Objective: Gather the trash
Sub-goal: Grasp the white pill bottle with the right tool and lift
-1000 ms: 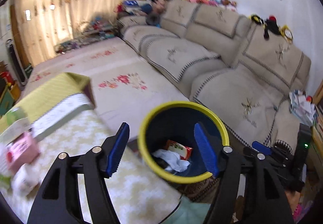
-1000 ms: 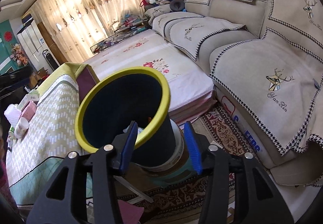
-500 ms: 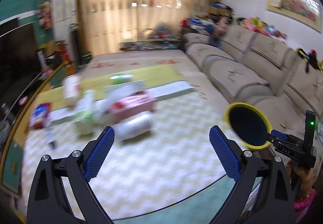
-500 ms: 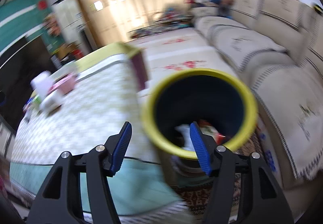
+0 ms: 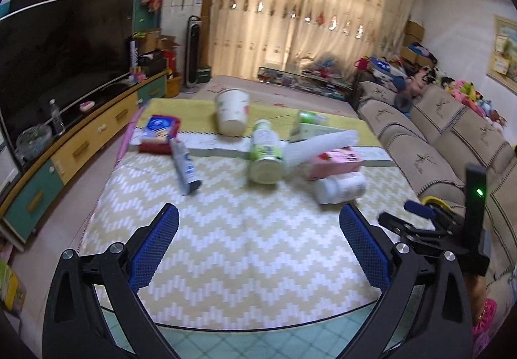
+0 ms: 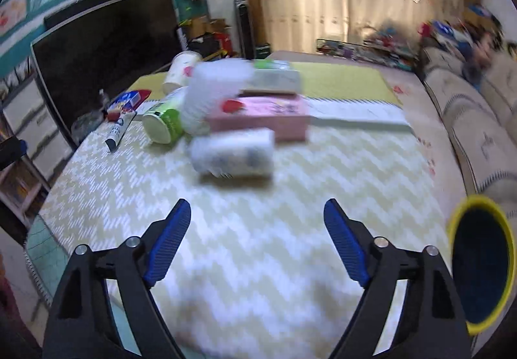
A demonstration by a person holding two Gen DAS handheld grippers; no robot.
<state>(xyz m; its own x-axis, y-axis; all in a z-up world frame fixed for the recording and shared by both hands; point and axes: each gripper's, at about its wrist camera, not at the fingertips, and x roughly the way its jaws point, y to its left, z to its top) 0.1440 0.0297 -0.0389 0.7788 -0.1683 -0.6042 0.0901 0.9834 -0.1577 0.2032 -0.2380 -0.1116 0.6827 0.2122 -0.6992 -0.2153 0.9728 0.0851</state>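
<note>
From the left wrist, the left claw [image 5: 258,249] stands wide open over the worktop [image 5: 245,239], which wears a yellow and white zigzag cloth; its jaws have just been opening and nothing is between them. The trash lies well ahead of it: a white bottle [image 5: 341,187] on its side is the nearest, and behind it a pink carton [image 5: 336,162], a green-labelled bottle [image 5: 265,150], a tube [image 5: 184,166], a paper cup [image 5: 232,111] and a blue and red packet [image 5: 160,129]. At the right edge the right claw [image 5: 416,213] is seen from the side, with a part of the yellow-rimmed bin behind it.

From the right wrist, which is blurred, the right claw [image 6: 257,242] is also open and empty, and its jaws have just been opening too. The white bottle [image 6: 232,152] lies straight ahead of it, with the pink carton [image 6: 261,116] just behind and a white corrugated thing [image 6: 210,94] leaning on top. The yellow-rimmed bin [image 6: 481,268] stands low at the right, beside the worktop.

The step seems to be the reach for a next piece of trash. The next move likely calls for lowering one claw around the white bottle and closing across its round body. The bottle may roll, and the carton close behind it leaves little room for the far finger.
</note>
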